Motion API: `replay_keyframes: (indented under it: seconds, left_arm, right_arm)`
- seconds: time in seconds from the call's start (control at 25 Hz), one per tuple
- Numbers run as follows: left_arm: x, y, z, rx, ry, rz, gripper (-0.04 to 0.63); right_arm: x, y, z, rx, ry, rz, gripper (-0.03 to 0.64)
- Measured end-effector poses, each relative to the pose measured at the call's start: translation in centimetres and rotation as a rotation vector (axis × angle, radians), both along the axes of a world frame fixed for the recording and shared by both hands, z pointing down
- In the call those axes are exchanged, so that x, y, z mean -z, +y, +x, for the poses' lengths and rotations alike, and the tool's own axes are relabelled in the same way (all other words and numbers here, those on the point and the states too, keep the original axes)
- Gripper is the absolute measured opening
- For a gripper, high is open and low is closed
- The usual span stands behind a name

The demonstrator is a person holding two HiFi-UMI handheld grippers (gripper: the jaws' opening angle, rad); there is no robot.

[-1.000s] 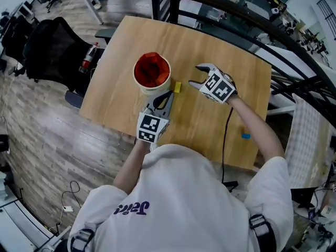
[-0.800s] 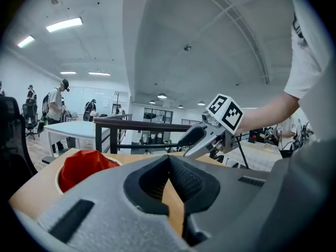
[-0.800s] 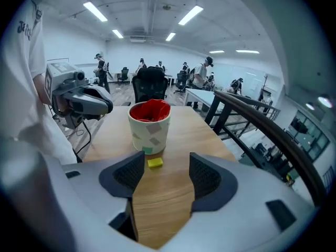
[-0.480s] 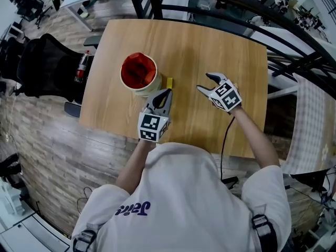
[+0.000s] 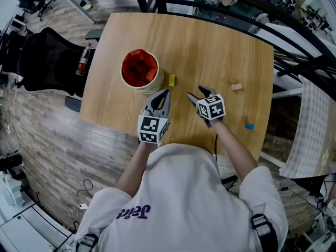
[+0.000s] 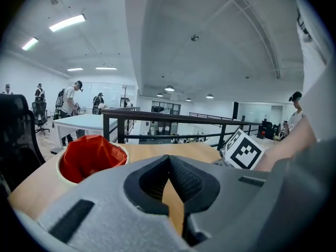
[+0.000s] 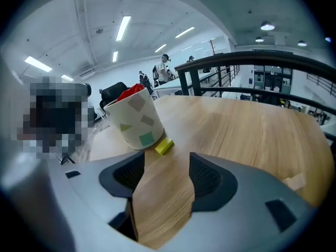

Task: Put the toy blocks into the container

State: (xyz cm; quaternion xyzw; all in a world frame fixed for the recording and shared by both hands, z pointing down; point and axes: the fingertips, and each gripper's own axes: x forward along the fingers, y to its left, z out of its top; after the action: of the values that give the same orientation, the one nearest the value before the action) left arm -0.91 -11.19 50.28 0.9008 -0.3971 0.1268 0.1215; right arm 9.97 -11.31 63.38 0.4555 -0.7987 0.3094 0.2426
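Toy blocks, three in sight, all loose on the light wooden bench point(image 5: 210, 41), none in either gripper. Left gripper point(image 5: 165, 93) over the near part of the bench, jaws closed tip to tip, nothing clamped, only bare wood showing through the gap behind the tips. Right gripper point(image 5: 196, 94) just beside it, jaws apart and empty, bench grain between them.

Ahead of the left gripper and near it, cream paper cup point(image 5: 139, 71) standing upright, outer wall printed with tan and green patches, inside lined with crumpled red material point(image 5: 140, 67). Folds of that lining dark and deep; cannot tell whether any block lies within.

Small yellow rectangular block point(image 5: 171, 80) flat on the bench just beside the cup's base on its right; touching or not, hard to say. Roughly in line with the right gripper's open jaws, yet apart from both grippers. Small pale tan wooden block point(image 5: 237, 87) farther right, well apart from the cup. Small blue block point(image 5: 250, 126) near the bench's right edge, too small to make out its shape.

Tan block half cut off in the right gripper view, behind that gripper's own grey body. Black office chair point(image 5: 44, 54) off the bench's left side, dark railing point(image 5: 220, 4) past its far edge.
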Motion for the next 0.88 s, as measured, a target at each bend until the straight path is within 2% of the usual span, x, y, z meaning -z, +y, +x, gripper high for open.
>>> replay_keyframes:
  seconds: [0.36, 0.6, 0.88]
  left_arm:
    - [-1.6, -0.1, -3.0, 0.094, -0.007, -0.039, 0.008]
    - [-2.5, -0.3, -4.8, 0.142, -0.007, -0.056, 0.008]
    - [-3.2, -0.4, -5.8, 0.155, -0.008, -0.071, 0.008]
  right_arm:
    - [-4.6, -2.0, -6.3, -0.048, 0.003, -0.010, 0.259]
    - [-7.8, -4.5, -7.7, -0.137, 0.029, -0.025, 0.259]
    - [-10.8, -6.7, -8.7, -0.174, 0.110, -0.066, 0.258]
